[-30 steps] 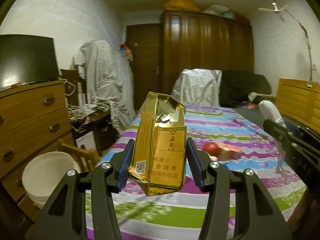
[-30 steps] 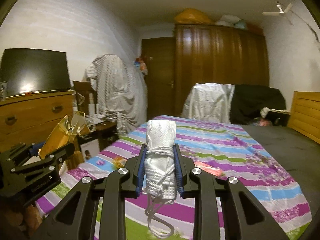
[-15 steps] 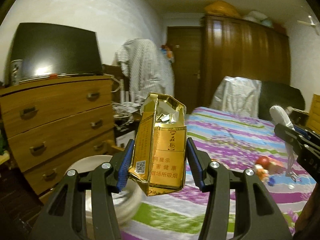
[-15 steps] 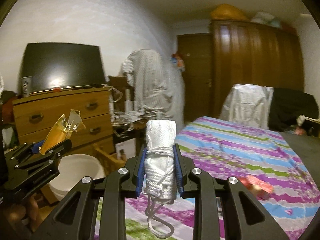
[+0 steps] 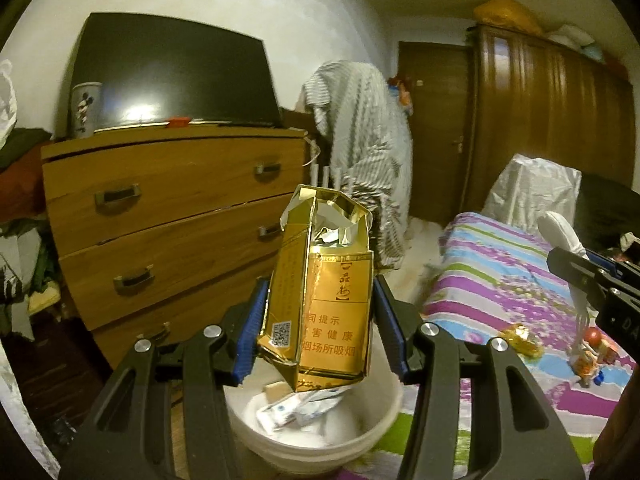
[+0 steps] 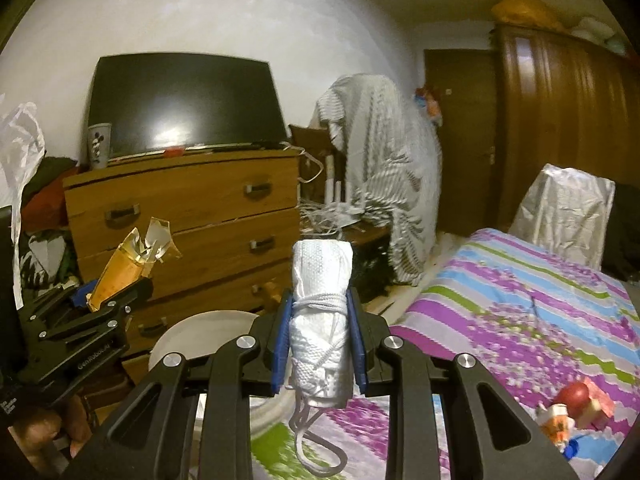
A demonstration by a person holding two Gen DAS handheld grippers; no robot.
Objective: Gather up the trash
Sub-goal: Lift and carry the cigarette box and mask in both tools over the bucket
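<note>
My left gripper point(image 5: 318, 330) is shut on a crumpled gold cigarette pack point(image 5: 320, 296) and holds it upright above a white bucket point(image 5: 372, 436) with paper scraps inside. The pack also shows in the right wrist view point(image 6: 128, 264), at the left. My right gripper point(image 6: 318, 348) is shut on a rolled white face mask point(image 6: 320, 320) tied with its strings, a loop hanging below. The bucket point(image 6: 192, 340) sits low left of the right gripper, beside the bed. More wrappers and small litter point(image 5: 520, 344) lie on the striped bed point(image 5: 500, 280).
A wooden chest of drawers point(image 5: 168, 216) with a dark TV point(image 5: 172, 76) and a cup stands left. Draped clothes point(image 5: 364, 152), a dark door and a brown wardrobe point(image 5: 552, 128) are behind. Red and orange bits point(image 6: 576, 404) lie on the bed point(image 6: 520, 304).
Both grippers have swung left, away from the bed toward the drawers. The bucket now sits right under the held cigarette pack. Both grips are unchanged.
</note>
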